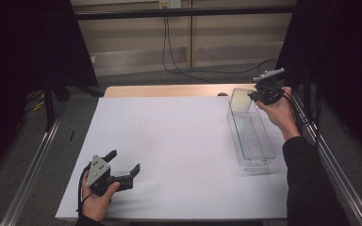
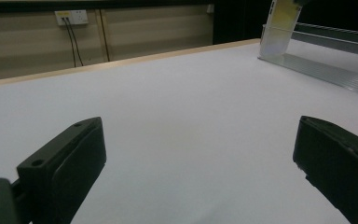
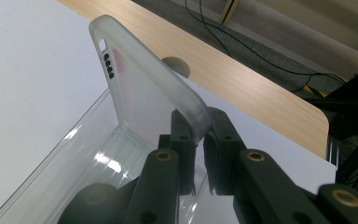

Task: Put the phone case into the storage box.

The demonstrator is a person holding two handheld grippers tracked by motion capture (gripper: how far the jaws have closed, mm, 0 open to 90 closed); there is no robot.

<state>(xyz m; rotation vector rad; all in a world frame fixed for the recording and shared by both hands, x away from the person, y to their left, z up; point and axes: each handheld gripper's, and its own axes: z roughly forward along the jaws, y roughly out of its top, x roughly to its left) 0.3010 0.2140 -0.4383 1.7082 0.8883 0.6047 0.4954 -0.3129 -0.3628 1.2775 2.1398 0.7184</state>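
My right claw (image 3: 199, 140) is clamped tight on the corner of a frosted clear phone case (image 3: 142, 88), holding it upright, long axis vertical, over the far end of the clear plastic tray (image 1: 252, 141). My left claw (image 1: 122, 167) rests wide open and empty, well apart.

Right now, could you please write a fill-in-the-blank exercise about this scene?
1. The right gripper is shut on a translucent phone ____.
2. The phone case stands at the far end of a clear plastic ____.
3. The left gripper rests on the white sheet with its jaws ____.

Missing words: case; tray; open
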